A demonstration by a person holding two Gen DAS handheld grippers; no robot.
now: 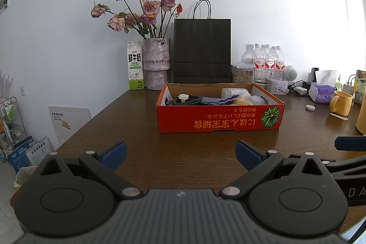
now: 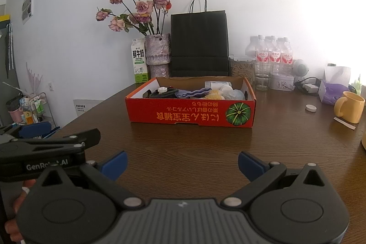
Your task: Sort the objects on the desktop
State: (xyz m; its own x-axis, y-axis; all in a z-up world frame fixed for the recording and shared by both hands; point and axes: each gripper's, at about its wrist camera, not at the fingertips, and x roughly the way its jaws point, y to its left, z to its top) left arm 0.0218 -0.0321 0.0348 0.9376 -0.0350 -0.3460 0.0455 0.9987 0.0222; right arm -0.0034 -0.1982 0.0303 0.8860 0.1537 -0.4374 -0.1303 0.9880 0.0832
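A shallow red cardboard box stands on the dark wooden table. It holds a coiled black cable with a white plug, a purple cloth, a yellow item, a white bottle and a clear wrapper. My left gripper is open and empty, low over the table well in front of the box. My right gripper is open and empty beside it. The left gripper shows at the left edge of the right wrist view.
Along the wall stand a milk carton, a vase of dried roses, a black paper bag, water bottles, a glass and jars. At right are a yellow mug, a white cap and a purple tissue box.
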